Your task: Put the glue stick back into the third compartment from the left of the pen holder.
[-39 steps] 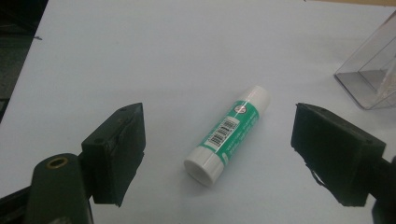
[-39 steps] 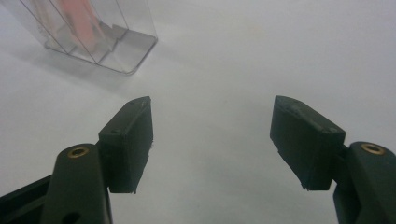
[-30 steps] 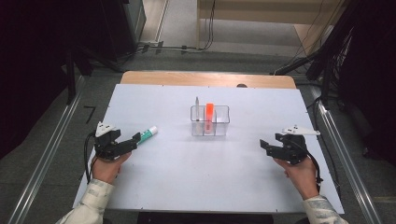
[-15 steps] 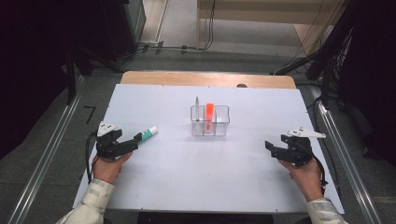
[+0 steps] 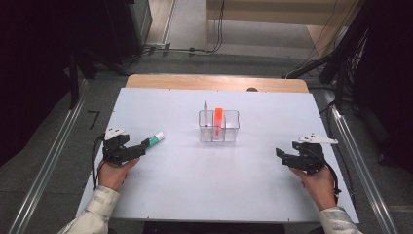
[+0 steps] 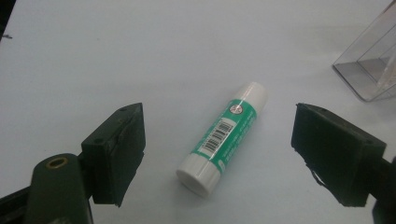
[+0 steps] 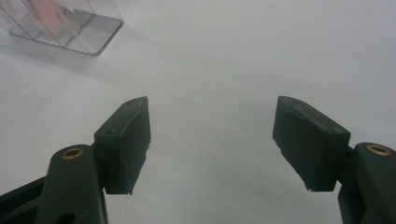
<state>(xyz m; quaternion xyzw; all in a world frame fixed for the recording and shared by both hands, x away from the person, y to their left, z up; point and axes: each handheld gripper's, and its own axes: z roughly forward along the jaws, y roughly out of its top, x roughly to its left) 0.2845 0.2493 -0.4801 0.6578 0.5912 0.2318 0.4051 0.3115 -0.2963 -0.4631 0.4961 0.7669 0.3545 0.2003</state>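
- High view: the glue stick (image 5: 155, 140) lies flat on the white table (image 5: 209, 195), just ahead of the left gripper (image 5: 141, 148) and well apart from the right gripper (image 5: 281, 154) — the left hand is plainly the nearer. Its long axis runs diagonally, away from the left gripper toward the clear organiser (image 5: 218, 126) at table centre. At this range I cannot tell whether the jaw tips touch the stick.
- High view, organiser: a transparent, hard-walled box with compartments, holding an upright orange block (image 5: 218, 118) and a slim grey pen (image 5: 205, 112).
- Left gripper view: the left gripper (image 6: 219, 154) stands spread wide, gripping nothing; the glue stick (image 6: 224, 136) lies between the jaws, nearer the left one, clear of both. The near white end sits at jaw level, so a close would pinch it. The stick is a smooth, rigid plastic cylinder — green label, barcode, white ends — likely to roll.
- Right gripper view: the right gripper (image 7: 212, 144) is likewise spread and empty over bare matte tabletop; a corner of the clear organiser (image 7: 70, 28) shows at upper left.
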